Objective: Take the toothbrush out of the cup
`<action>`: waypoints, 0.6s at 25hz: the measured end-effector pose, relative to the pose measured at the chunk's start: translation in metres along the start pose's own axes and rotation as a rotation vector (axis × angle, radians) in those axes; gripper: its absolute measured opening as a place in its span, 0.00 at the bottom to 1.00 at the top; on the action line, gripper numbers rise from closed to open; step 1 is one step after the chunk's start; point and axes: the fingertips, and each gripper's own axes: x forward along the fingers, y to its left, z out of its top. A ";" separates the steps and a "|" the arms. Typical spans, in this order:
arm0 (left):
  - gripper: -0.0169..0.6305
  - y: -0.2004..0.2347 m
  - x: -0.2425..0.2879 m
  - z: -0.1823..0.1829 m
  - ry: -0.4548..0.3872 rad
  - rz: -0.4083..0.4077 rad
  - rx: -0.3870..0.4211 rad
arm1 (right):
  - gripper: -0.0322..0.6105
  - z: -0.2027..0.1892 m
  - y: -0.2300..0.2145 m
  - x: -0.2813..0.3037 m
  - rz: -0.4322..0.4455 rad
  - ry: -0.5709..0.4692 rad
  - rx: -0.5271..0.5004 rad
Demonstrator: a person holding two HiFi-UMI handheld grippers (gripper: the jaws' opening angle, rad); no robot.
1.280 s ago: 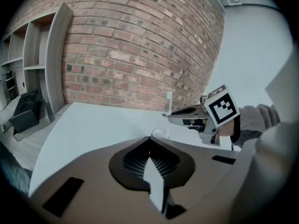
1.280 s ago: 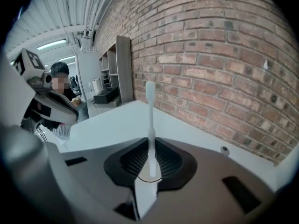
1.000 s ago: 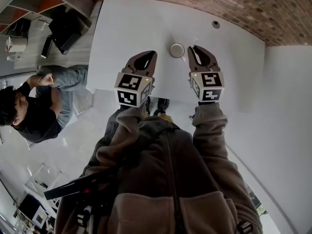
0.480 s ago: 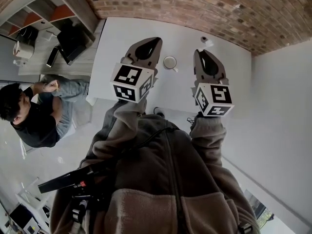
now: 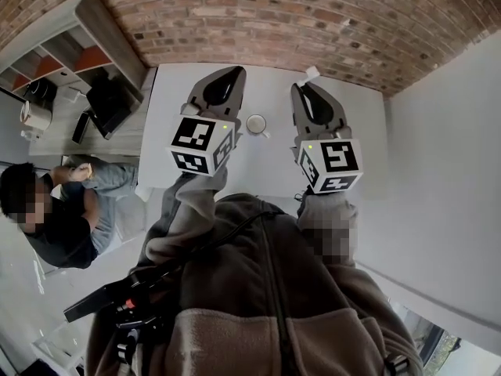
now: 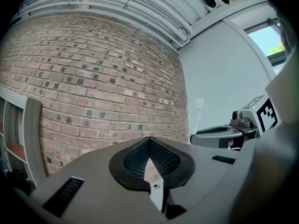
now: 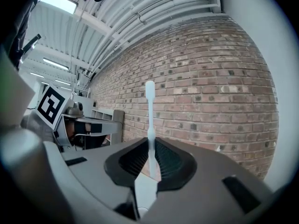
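Toothbrush (image 7: 150, 118): white, long axis upright in the right gripper view, brush end up, handle end down between the jaws. It runs in line with the jaws and sticks out past their tips, toward the brick wall (image 7: 210, 78).

Right gripper (image 7: 150, 143): pinches the toothbrush on the lower part of its handle. The ribbed pads (image 7: 169, 161) press on it from both sides.

Head view: only the brush end shows, a small white tip (image 5: 311, 74) just beyond the nose of the right gripper (image 5: 304, 88). The toothbrush is out of the cup (image 5: 256, 124) and apart from it.

Cup: white, mouth up, on the white table (image 5: 368, 131), between the two grippers and to the left of the toothbrush tip.

Left gripper (image 6: 149, 143): jaws pressed together, nothing between them. In the head view it sits just left of the cup, nose toward the wall.

Left gripper view: the toothbrush appears at right as a thin white upright stick (image 6: 198, 110) rising from the right gripper's nose
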 end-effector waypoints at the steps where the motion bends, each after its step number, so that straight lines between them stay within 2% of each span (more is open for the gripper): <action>1: 0.03 -0.002 0.000 0.002 -0.004 -0.002 0.006 | 0.12 0.003 -0.001 -0.001 -0.002 -0.007 -0.004; 15: 0.03 -0.012 0.006 0.021 -0.041 0.004 0.073 | 0.12 0.022 -0.007 -0.007 -0.007 -0.062 -0.030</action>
